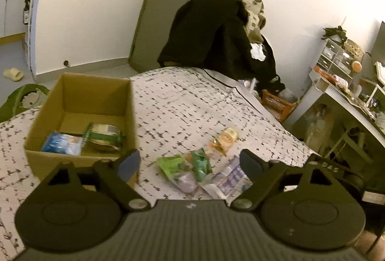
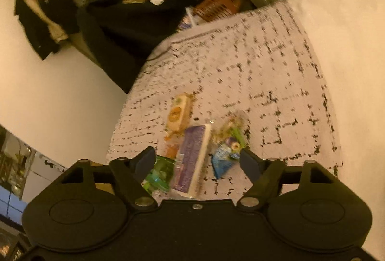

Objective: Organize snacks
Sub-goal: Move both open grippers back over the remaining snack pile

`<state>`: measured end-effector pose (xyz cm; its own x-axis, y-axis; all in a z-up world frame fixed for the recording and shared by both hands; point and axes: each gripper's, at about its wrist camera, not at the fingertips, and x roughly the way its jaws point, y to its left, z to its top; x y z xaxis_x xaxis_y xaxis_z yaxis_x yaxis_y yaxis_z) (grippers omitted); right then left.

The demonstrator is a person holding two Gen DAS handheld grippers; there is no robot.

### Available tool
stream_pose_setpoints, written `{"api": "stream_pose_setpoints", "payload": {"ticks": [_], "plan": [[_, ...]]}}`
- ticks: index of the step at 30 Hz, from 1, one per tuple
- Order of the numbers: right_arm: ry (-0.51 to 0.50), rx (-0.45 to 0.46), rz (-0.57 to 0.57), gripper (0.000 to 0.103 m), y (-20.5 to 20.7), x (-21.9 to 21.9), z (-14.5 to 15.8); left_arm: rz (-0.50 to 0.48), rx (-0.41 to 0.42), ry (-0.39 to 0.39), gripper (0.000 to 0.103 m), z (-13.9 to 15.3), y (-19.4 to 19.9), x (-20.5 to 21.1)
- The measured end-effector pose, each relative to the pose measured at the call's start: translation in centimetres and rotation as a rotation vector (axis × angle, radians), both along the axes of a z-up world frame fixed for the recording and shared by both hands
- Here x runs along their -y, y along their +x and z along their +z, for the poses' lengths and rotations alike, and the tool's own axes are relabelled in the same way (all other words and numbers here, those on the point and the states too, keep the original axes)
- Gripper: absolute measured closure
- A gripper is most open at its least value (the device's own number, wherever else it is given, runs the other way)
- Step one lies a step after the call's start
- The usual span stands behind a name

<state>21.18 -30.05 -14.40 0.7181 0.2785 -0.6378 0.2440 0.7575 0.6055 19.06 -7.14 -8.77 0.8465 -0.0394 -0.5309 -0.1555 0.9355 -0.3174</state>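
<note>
A brown cardboard box (image 1: 79,102) stands on the patterned bed at the left, with a blue packet (image 1: 63,143) and a green-edged packet (image 1: 104,137) inside. Loose snacks lie to its right: a yellow-orange packet (image 1: 226,138), green packets (image 1: 185,164) and a white-purple packet (image 1: 228,179). My left gripper (image 1: 190,164) is open and empty above them. In the right wrist view, my right gripper (image 2: 199,162) is open and empty above the purple-white packet (image 2: 192,157), with the yellow-orange packet (image 2: 179,113), a blue-green packet (image 2: 228,147) and a green packet (image 2: 158,175) around it.
A chair draped with dark clothes (image 1: 221,29) stands past the bed's far end. An orange basket (image 1: 276,104) sits on the floor by a cluttered white desk (image 1: 344,92) at the right. The bed cover (image 2: 252,63) stretches away beyond the snacks.
</note>
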Motion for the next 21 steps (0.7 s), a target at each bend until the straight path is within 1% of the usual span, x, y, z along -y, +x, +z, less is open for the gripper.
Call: {"api": "stream_pose_setpoints", "payload": {"ticks": [3,4,6,9,12,15,18,19,20,21], "plan": [[0.066,-0.039,-0.018,0.037,0.5,0.4,-1.0,-0.029,-0.015,-0.016,0.033,-0.8,0.9,0.7],[0.075,-0.049,-0.022,0.039,0.6,0.5,-1.3,-0.040,-0.021,-0.023,0.037,-1.0,1.3,0.9],[0.072,-0.064,-0.032,0.043,0.8,0.6,-1.6,-0.064,-0.029,-0.030,0.041,-1.5,1.9,1.5],[0.110,-0.086,-0.045,0.044,1.3,0.9,-2.3,-0.104,-0.037,-0.025,0.042,-2.2,2.8,2.4],[0.140,-0.128,-0.070,0.045,2.0,1.2,-3.4,-0.142,-0.050,-0.027,0.044,-3.2,3.6,3.3],[0.126,-0.151,-0.095,0.045,2.7,1.2,-4.1,-0.165,-0.067,-0.026,0.046,-4.2,4.5,3.9],[0.123,-0.152,-0.092,0.050,3.2,1.2,-4.5,-0.203,-0.069,-0.019,0.048,-5.0,5.5,4.4],[0.119,-0.153,-0.092,0.060,3.3,1.2,-4.7,-0.226,-0.067,-0.018,0.048,-5.2,5.8,4.5],[0.108,-0.160,-0.096,0.075,3.4,1.3,-4.9,-0.258,-0.058,-0.022,0.049,-5.4,6.2,4.6],[0.101,-0.172,-0.101,0.080,3.4,1.4,-5.2,-0.279,-0.051,-0.022,0.050,-5.5,6.4,4.7]]}}
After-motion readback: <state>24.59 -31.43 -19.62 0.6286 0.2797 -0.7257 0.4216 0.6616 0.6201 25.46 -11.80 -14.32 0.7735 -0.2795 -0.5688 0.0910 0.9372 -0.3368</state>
